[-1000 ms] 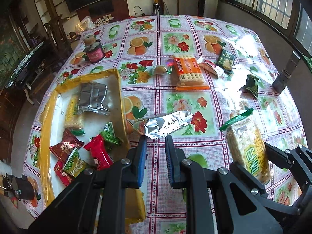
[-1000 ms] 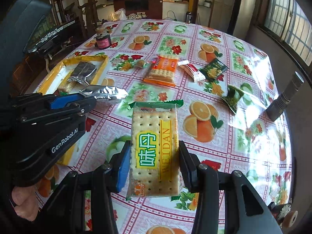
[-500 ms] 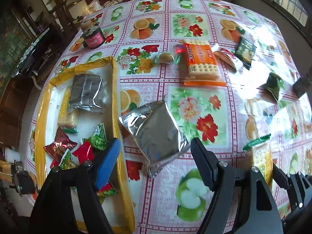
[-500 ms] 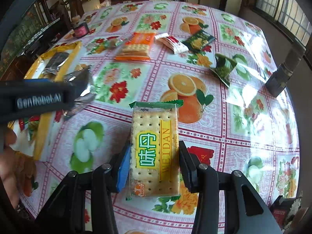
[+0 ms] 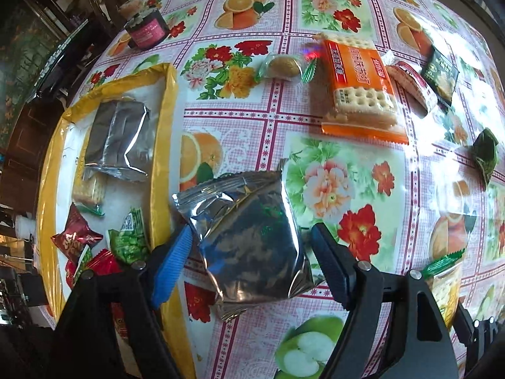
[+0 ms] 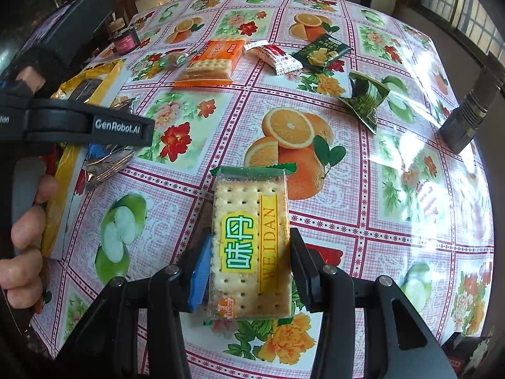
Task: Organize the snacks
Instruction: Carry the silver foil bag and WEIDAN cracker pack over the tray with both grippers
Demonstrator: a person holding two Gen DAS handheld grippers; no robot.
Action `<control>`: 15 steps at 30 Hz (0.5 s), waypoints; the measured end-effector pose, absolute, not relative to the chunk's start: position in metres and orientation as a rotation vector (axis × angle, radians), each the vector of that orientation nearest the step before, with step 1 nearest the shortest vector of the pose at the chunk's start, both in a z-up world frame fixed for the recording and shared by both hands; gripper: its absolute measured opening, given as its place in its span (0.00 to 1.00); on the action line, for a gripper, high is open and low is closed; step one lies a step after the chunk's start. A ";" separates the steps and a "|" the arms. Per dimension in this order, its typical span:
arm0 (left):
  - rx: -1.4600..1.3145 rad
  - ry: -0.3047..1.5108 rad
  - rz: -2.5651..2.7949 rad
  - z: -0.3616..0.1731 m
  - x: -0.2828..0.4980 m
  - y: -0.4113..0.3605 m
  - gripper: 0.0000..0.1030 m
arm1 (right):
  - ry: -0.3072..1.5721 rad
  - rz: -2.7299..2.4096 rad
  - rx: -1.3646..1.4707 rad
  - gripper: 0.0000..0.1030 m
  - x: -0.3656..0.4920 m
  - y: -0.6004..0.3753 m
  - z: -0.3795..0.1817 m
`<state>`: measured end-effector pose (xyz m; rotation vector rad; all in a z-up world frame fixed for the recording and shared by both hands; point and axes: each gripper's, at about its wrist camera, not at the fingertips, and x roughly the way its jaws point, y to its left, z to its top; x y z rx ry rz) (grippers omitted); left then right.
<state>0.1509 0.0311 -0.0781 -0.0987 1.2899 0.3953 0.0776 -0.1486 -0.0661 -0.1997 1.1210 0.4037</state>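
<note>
My left gripper [image 5: 251,252] is open, its fingers on either side of a silver foil snack pack [image 5: 249,240] that lies on the tablecloth just right of the yellow-rimmed tray [image 5: 164,145]. The tray holds another silver pack [image 5: 118,139], a cracker pack and several small red and green snacks. My right gripper [image 6: 249,262] is shut on a green-and-yellow cracker pack [image 6: 251,246] and holds it above the table. The left gripper also shows in the right wrist view [image 6: 88,126].
On the floral tablecloth lie an orange cracker pack [image 5: 359,85], a small round biscuit [image 5: 284,66], a red-and-white pack [image 6: 273,57], a dark green pack [image 6: 322,50] and a folded green wrapper [image 6: 366,94]. A pink jar [image 5: 146,30] stands at the back left. A metal cylinder [image 6: 473,104] stands at right.
My left gripper has opened wide and moved down and forward so its fingers straddle the silver pack. The right gripper still holds the cracker pack and has shifted a little.
</note>
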 end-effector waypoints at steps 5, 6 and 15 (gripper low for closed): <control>-0.180 1.278 0.313 -0.082 0.152 0.039 0.70 | 1.093 0.390 -0.250 0.44 0.076 -0.143 -0.068; -0.192 1.276 0.278 -0.081 0.151 0.040 0.58 | 1.087 0.387 -0.248 0.44 0.076 -0.144 -0.068; -0.113 1.227 0.212 -0.077 0.128 0.018 0.57 | 1.036 0.366 -0.247 0.44 0.067 -0.145 -0.060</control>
